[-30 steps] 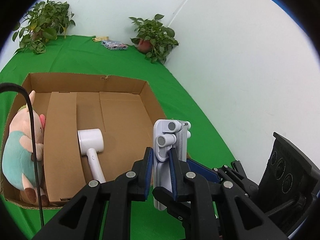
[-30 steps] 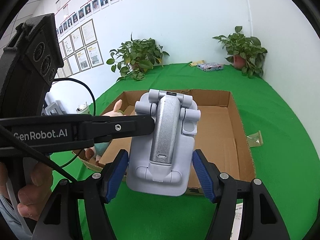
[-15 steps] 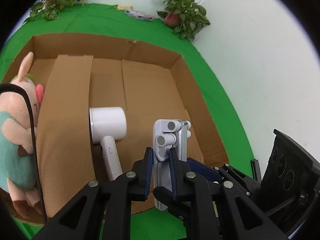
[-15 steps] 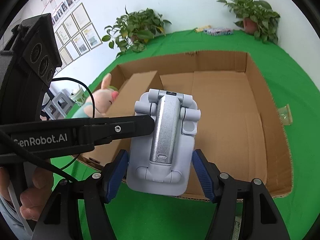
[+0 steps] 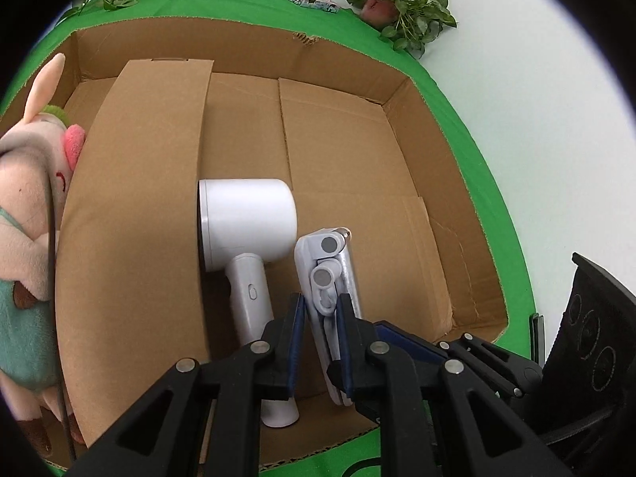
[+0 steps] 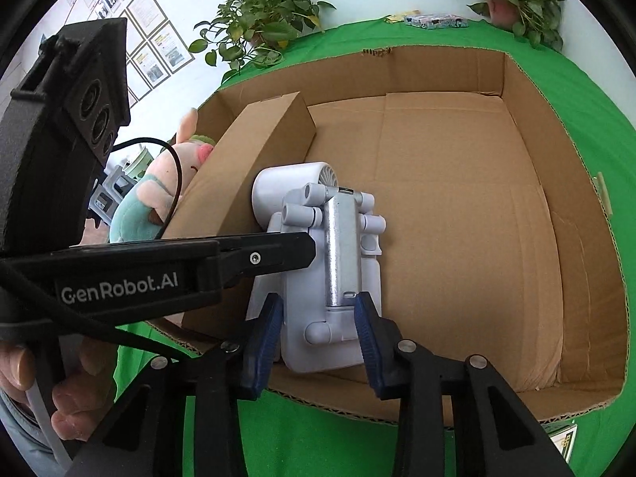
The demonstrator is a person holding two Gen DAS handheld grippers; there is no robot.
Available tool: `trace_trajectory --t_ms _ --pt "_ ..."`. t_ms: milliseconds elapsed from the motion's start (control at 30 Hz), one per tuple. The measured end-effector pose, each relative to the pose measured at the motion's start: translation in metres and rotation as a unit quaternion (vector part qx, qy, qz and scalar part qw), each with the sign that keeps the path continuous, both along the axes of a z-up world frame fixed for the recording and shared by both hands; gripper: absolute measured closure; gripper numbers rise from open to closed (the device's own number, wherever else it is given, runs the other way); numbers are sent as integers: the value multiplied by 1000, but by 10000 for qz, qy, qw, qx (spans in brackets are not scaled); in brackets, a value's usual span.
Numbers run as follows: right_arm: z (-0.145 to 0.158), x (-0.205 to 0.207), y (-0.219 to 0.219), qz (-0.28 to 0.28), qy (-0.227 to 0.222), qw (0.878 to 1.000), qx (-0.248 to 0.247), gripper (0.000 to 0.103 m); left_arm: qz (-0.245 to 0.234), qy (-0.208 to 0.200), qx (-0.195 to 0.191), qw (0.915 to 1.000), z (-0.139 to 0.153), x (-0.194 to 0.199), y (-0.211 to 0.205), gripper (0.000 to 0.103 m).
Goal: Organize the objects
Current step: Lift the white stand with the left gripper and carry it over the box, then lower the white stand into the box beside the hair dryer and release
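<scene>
The plush pig (image 5: 28, 214) and white hair dryer (image 5: 248, 230) already lay in the cardboard box (image 5: 401, 91). The left claw (image 5: 321, 318) pinched the folding phone stand (image 6: 332, 274) just beside the dryer. The right claw (image 6: 318, 334) had just been closing around it, pads beside it. Since before, the stand had come down into the box.

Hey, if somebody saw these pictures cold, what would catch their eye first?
Probably the white folding phone stand up front, with the left gripper shut on its edge and the right gripper closing around it, over the near end of the big cardboard box. Next, the white hair dryer lying inside beside a cardboard divider, and the plush pig in the left compartment.
</scene>
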State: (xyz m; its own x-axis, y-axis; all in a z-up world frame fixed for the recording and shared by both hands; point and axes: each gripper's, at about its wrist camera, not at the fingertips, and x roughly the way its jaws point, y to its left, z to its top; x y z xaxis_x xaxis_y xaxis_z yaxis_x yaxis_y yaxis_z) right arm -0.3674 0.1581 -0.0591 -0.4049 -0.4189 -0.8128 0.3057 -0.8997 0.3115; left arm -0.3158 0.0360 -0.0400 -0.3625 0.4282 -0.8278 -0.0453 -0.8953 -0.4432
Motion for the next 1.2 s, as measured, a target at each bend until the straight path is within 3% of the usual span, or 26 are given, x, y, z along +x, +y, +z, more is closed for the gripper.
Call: trace_trajectory --t_ms 133,167,233,300,433,533,600,833,900,1200 --pt "1 2 -4 -76 -23 9999 73 69 16 -116 -43 9999 -2 -6 -2 89" --pt "1 2 -6 -104 -36 9999 120 70 25 -74 -40 10000 0 -6 -3 90" --pt "0 1 -9 -163 -102 9995 246 80 31 109 135 9998 6 -3 -7 90" --pt "-6 -1 -11 -255 -273 9984 424 80 17 364 120 9993 20 4 -10 90" --pt "-9 -1 -14 -307 -278 9980 488 77 -23 747 -120 9971 41 18 -17 87" --pt "-1 -1 -12 -316 -200 9987 352 68 123 1050 -495 9932 52 27 -27 87" --pt "3 -3 -8 -377 -112 9982 453 68 316 1193 -803 9891 55 33 -41 87" --pt "-17 -11 -19 -241 -277 9958 833 75 1180 986 -1469 9771 35 36 -94 85" --pt "-16 -10 -24 -204 -241 9957 866 77 1104 962 -1270 9810 30 38 -100 84" --pt "-14 -4 -27 -153 -168 9967 783 77 1138 1011 -1359 9790 21 50 -97 84"
